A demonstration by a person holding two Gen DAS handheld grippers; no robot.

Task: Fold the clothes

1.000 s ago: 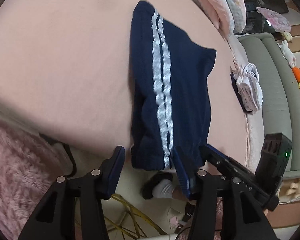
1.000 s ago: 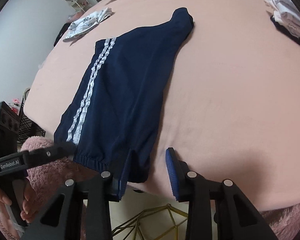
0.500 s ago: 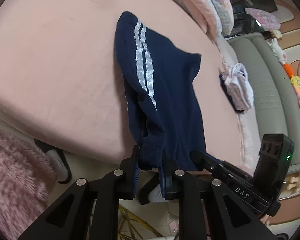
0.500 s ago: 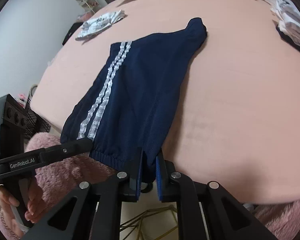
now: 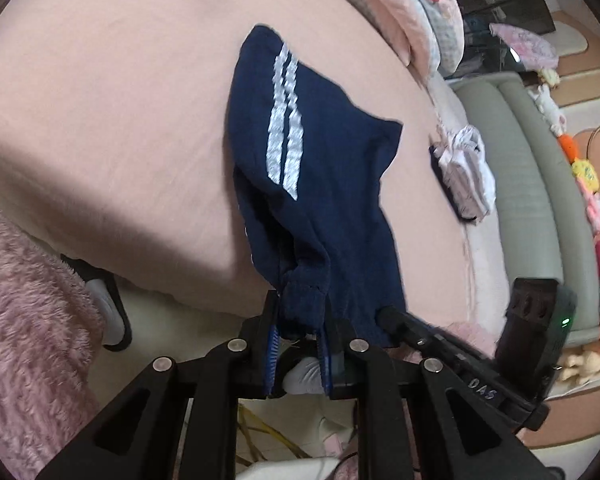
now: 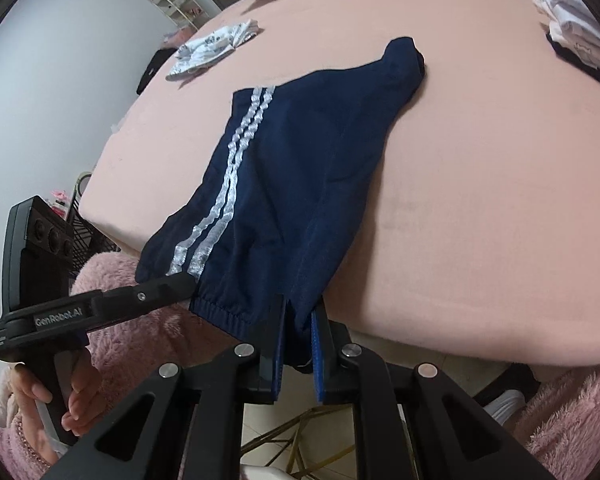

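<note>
Navy shorts (image 5: 320, 184) with two white stripes (image 5: 284, 136) are laid on the pink bed (image 5: 112, 104), their long axis running from the near bed edge away toward the pillows, the elastic hem at the near end and the far end bunched and pointing away. The near hem is held at two points: the left gripper (image 5: 298, 340) is clamped narrowly on the corner beside the stripes, and the right gripper (image 6: 296, 344) is clamped narrowly on the other near corner, cloth being pinched between the blue pads of each. In the right wrist view the left gripper (image 6: 172, 288) is seen meeting the hem just below the stripes, near the right one, so both grips are set side by side across the short width. The held edge is raised slightly off the bed, while the rest of the shorts is left lying flat. All of the cloth lies ahead of both grippers, so a fold along the long axis is judged to call for the near hem to be carried forward over the far end. A small pile of pale clothes (image 5: 466, 172) is seen well apart to the right, and a patterned garment (image 6: 216, 46) far off to the left.
</note>
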